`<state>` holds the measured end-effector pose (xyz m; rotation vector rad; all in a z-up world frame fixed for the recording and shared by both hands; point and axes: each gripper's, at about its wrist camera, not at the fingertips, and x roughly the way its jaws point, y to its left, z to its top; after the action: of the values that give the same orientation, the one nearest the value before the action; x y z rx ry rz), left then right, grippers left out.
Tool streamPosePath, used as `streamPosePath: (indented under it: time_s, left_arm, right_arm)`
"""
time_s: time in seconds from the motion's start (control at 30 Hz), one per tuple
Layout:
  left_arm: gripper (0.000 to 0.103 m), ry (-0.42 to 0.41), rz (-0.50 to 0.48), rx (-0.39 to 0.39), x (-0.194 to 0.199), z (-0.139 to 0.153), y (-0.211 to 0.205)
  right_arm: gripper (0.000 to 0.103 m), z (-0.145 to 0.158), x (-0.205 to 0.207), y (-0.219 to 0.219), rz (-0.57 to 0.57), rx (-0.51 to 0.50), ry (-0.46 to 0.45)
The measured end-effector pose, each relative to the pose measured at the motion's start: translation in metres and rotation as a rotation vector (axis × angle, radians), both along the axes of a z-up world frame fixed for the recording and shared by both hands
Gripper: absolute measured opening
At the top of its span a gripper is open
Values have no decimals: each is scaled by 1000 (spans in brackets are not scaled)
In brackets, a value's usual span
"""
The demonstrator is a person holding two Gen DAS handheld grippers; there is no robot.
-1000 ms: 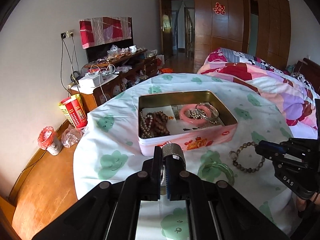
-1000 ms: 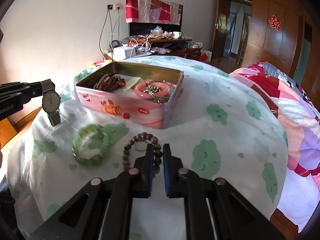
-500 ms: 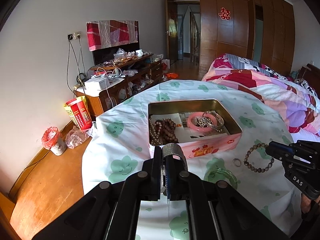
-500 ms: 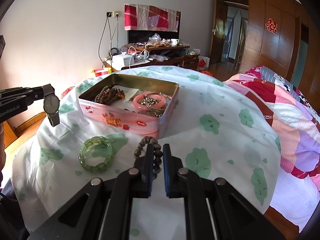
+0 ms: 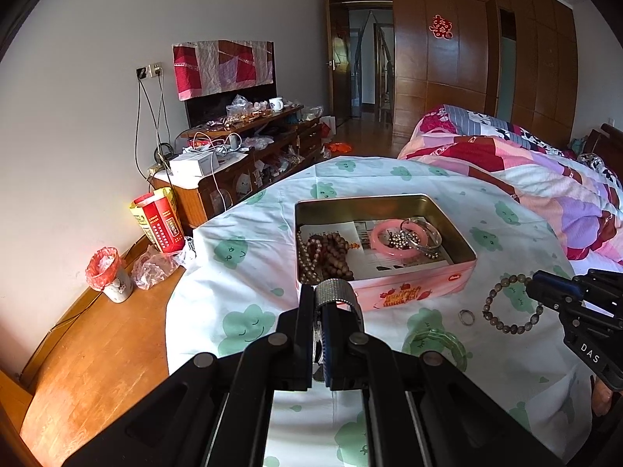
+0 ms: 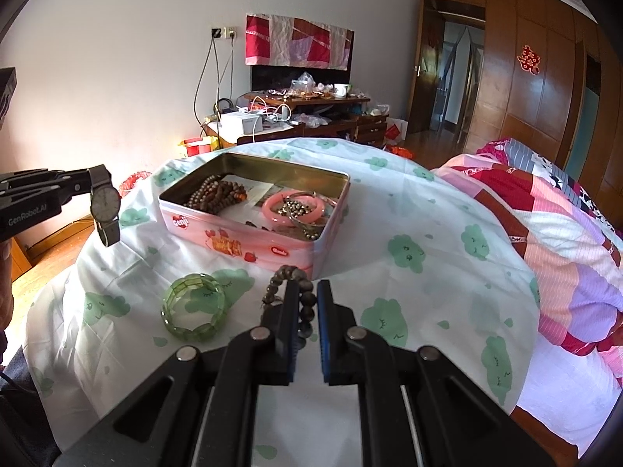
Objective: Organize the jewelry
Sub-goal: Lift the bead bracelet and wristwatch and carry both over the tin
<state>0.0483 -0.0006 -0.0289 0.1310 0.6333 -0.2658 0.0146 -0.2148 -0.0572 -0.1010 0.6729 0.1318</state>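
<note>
My left gripper [image 5: 320, 303] is shut on a wristwatch [image 6: 105, 204] by its mesh strap [image 5: 334, 292] and holds it in the air, left of the pink tin [image 5: 412, 292]. The tin [image 6: 241, 239] holds brown bead strings, a pink bangle [image 6: 293, 206] and silver pieces. My right gripper [image 6: 304, 292] hangs low over the brown bead bracelet [image 5: 510, 303] on the cloth, jaws slightly apart and empty. A green bangle [image 6: 194, 307] and a small ring [image 5: 466, 316] lie on the cloth in front of the tin.
The table has a white cloth with green clouds [image 6: 428, 241]. A bed with a pink quilt [image 6: 545, 210] is at the right. A cluttered wooden cabinet [image 5: 241, 155] stands by the wall, with a red bin [image 5: 109, 276] on the floor.
Both grippers have risen and drawn back from the tin, so it looks smaller and farther. The watch stays in my left gripper. The right gripper stays over the bead bracelet.
</note>
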Motion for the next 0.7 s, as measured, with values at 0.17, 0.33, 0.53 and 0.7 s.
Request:
streamPosePath:
  time_s: [0.17,0.33,0.53,0.7]
  left_arm:
    - [2,6,4,0,1,-3,0]
    - [2,8,4,-3,2,-3,-1]
    - [2,-7,-2,-3,5,5,-4]
    - [2,-16,3,-3,11,10,-5]
  right_arm:
    - [11,1,-1,-1,-1,0,-2]
    - [11,1,-1,-1,-1,1,-2]
    - [11,5,1,-1,2,-4,-6]
    - [11,11,8,-1,5,-10,-17]
